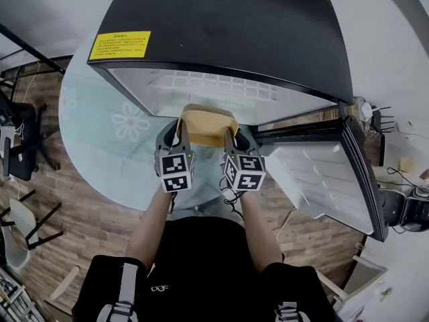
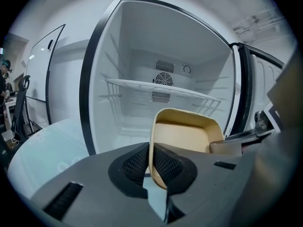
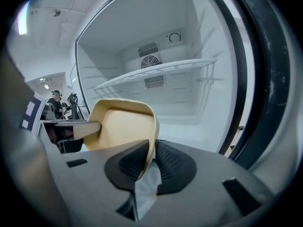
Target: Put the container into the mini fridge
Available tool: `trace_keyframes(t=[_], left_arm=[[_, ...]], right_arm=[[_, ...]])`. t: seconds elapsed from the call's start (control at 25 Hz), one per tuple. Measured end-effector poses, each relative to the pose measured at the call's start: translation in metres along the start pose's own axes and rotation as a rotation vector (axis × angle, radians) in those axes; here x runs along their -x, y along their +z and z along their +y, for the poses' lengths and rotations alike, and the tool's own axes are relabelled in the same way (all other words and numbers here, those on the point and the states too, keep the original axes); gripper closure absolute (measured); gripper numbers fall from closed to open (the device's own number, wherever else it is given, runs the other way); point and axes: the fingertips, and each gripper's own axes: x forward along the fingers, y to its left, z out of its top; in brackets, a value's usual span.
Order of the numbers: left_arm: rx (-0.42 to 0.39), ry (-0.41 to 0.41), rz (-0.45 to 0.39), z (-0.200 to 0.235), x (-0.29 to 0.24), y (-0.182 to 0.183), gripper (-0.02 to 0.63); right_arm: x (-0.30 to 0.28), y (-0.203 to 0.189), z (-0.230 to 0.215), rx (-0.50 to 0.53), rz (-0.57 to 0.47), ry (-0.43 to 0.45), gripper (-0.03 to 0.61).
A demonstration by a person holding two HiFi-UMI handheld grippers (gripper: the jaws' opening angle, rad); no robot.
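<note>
A shallow tan container hangs in front of the open black mini fridge, held by both grippers at its two sides. My left gripper is shut on the container's left rim. My right gripper is shut on its right rim. The container is empty and roughly level. Beyond it the fridge's white interior shows a wire shelf and a fan vent at the back.
The fridge door stands swung open at the right. The fridge sits on a round pale table with flower prints. Chairs stand on the wooden floor at the left. A person is far off in the room.
</note>
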Motion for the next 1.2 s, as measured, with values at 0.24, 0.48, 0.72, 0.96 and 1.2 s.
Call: trace_keyframes(t=[0.24, 0.48, 0.72, 0.96, 1.2], left_arm=[[-0.011, 0.019, 0.052, 0.010, -0.026, -0.014, 0.601], [0.000, 0.027, 0.073, 0.016, -0.047, -0.025, 0.606], [-0.008, 0.030, 0.054, 0.016, -0.065, -0.028, 0.604], [-0.029, 0.034, 0.066, 0.016, -0.079, -0.035, 0.604], [0.011, 0.011, 0.092, 0.019, -0.081, -0.041, 0.582]], right_arm=[[-0.027, 0.004, -0.004, 0.015, 0.013, -0.006, 0.537], [-0.051, -0.001, -0.011, 0.027, 0.036, -0.022, 0.540], [-0.068, -0.005, -0.022, 0.037, 0.042, -0.043, 0.541], [-0.080, -0.006, -0.028, 0.047, 0.049, -0.044, 0.541], [-0.088, -0.005, -0.030, 0.091, 0.036, -0.066, 0.540]])
